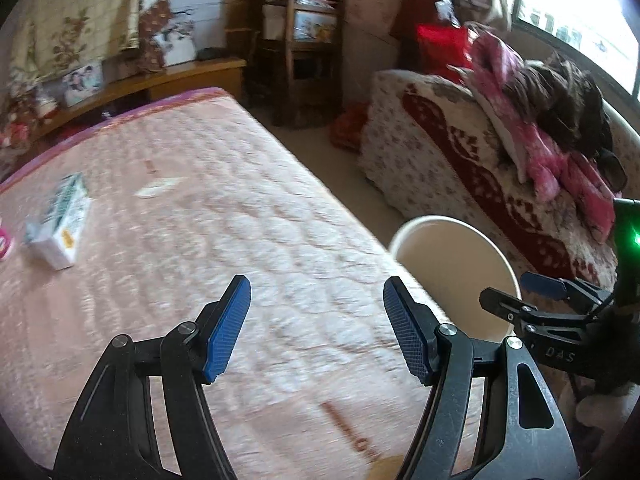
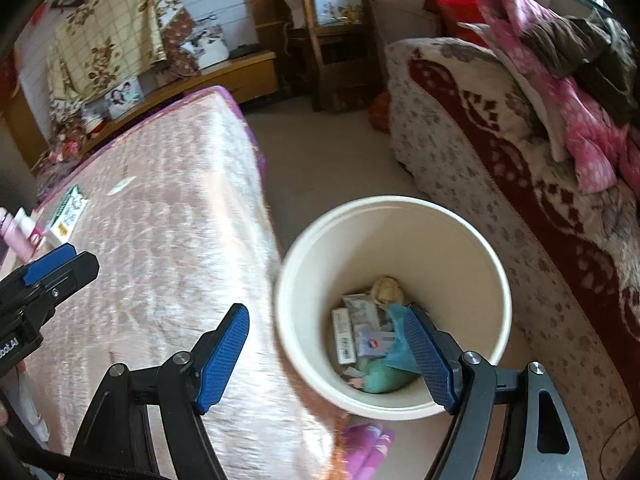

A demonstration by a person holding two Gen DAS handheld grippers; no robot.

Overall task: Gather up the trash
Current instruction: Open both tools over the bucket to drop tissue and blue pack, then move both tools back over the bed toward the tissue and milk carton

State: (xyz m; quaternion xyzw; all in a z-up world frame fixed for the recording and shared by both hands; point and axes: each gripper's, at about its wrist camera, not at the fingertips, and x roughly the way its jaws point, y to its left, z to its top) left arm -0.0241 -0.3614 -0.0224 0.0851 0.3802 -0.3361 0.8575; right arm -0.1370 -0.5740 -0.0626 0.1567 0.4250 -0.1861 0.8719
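Note:
A cream trash bin stands on the floor beside the pink mattress; its rim also shows in the left wrist view. Inside lie several pieces of trash: small boxes, a blue wrapper, crumpled paper. My right gripper is open and empty above the bin's near edge. My left gripper is open and empty over the mattress. A white and green box lies on the mattress at left, also in the right wrist view. A small white scrap lies farther back.
A sofa with a red-patterned cover and piled clothes stands right of the bin. A wooden shelf unit and a low wooden bench stand at the back. A pink bottle is at the mattress's left edge.

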